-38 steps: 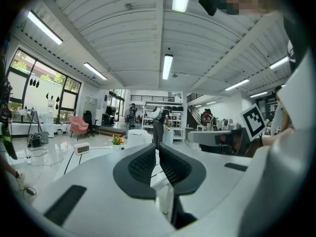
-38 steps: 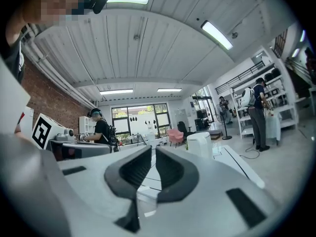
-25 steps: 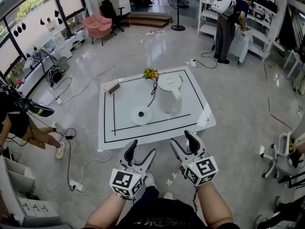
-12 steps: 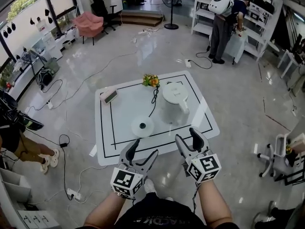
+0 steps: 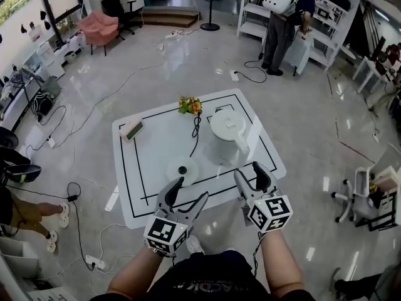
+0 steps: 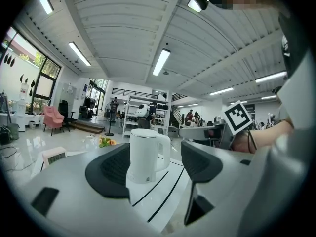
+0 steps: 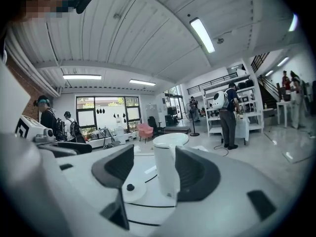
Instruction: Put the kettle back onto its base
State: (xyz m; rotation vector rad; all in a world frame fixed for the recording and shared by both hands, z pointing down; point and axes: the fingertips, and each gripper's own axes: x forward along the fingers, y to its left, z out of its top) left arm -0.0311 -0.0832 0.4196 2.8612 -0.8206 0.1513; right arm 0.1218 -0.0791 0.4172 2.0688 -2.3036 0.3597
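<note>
Approach phase. Over the last second the table [image 5: 147,168] has come closer in the head view and now sits just ahead of both grippers; before, there was a wide strip of floor between them. Nothing on the table has moved.

Kettle [image 5: 227,130]: upright on the table, lid on, handle turned toward the near right. It stands to the right of the base [image 5: 183,169], near but clearly apart. Not yet seated.

Base: round white disc with a dark centre pin, bare. Its cord [image 5: 195,129] runs away toward the flowers [image 5: 190,105] at the far edge.

Left gripper [image 5: 190,190]: jaws wide apart, nothing held. Its own view frames the kettle [image 6: 145,154] between the jaws, but well beyond them.

Right gripper [image 5: 249,171]: jaws also wide apart, empty. Its view shows the kettle [image 7: 168,172] ahead, with the base [image 7: 129,189] lower left.

My reading: no contact yet, the task proper has not begun. The right gripper sits nearer the handle side, so it seems the likelier one to take the kettle. Handle width against jaw opening looks fine, though I cannot confirm it from here.
</note>
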